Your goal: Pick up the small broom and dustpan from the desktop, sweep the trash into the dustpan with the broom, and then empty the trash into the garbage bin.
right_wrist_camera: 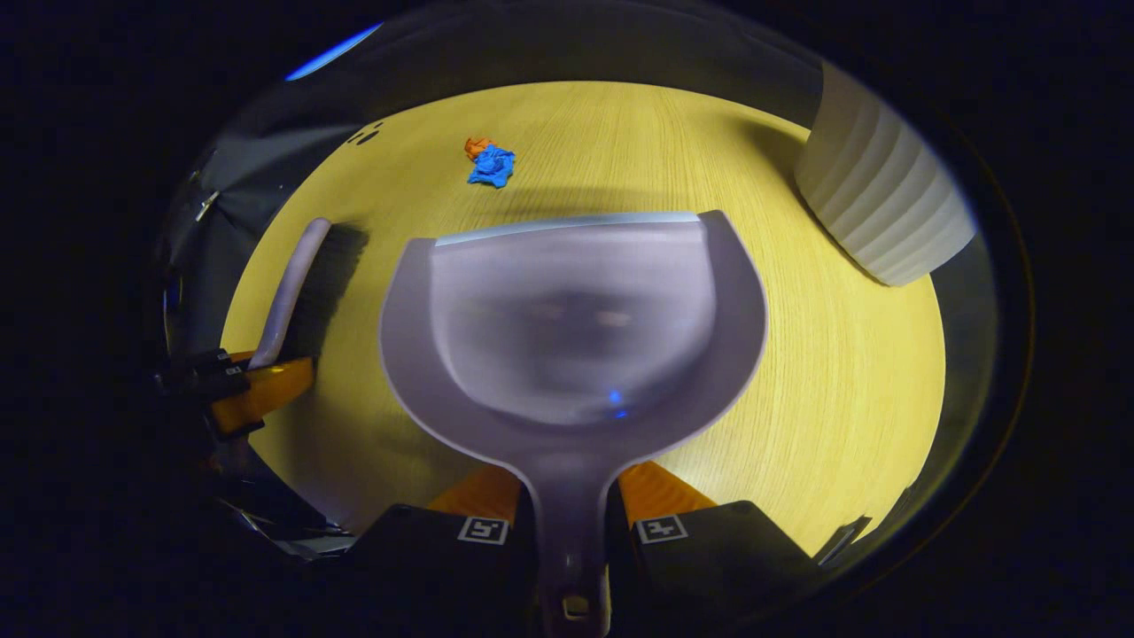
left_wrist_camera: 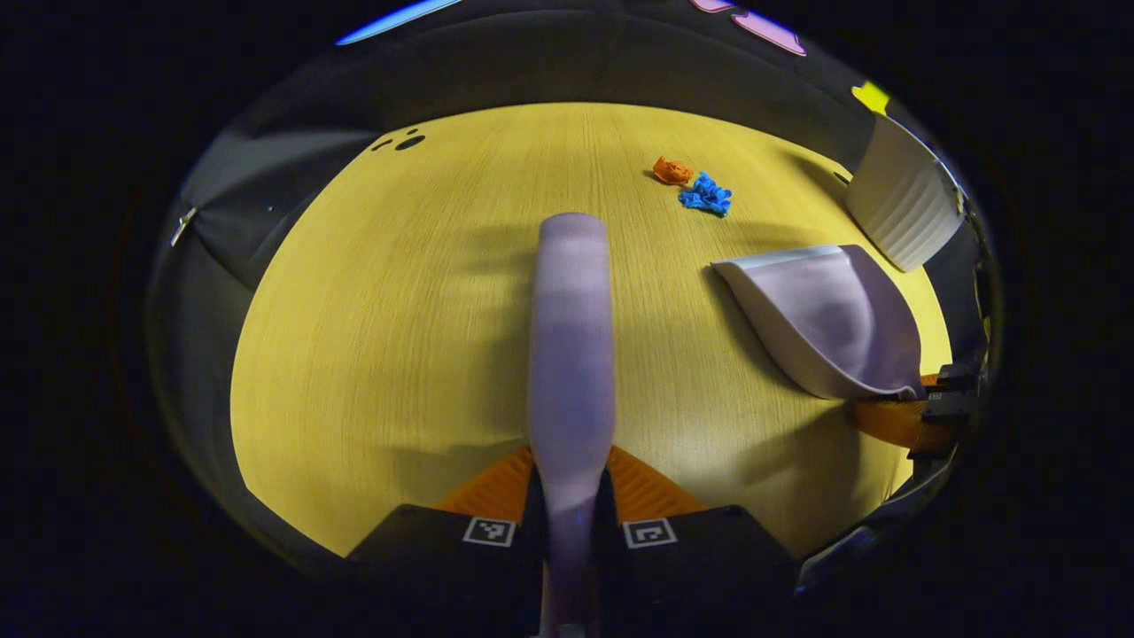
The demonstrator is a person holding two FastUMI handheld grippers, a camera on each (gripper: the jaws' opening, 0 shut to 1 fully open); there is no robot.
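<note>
My left gripper (left_wrist_camera: pixel 571 496) is shut on the handle of the lilac broom (left_wrist_camera: pixel 571 337), which points forward above the yellow wooden table (left_wrist_camera: pixel 399 310). In the right gripper view the broom (right_wrist_camera: pixel 292 275) shows its dark bristles at the left, held by the left gripper (right_wrist_camera: pixel 252 385). My right gripper (right_wrist_camera: pixel 567 505) is shut on the handle of the lilac dustpan (right_wrist_camera: pixel 576 319), whose mouth faces the far side. The dustpan (left_wrist_camera: pixel 824 319) and the right gripper (left_wrist_camera: pixel 904 416) appear at the right of the left gripper view. Orange trash (left_wrist_camera: pixel 671 170) and blue trash (left_wrist_camera: pixel 706 195) lie together on the far table; blue trash (right_wrist_camera: pixel 492 166) sits ahead of the dustpan.
A white ribbed garbage bin (right_wrist_camera: pixel 877 213) stands at the table's far right corner, also seen as the bin (left_wrist_camera: pixel 904 204) in the left gripper view. Small dark holes (left_wrist_camera: pixel 403 142) mark the table's far left. Black cloth walls surround the table.
</note>
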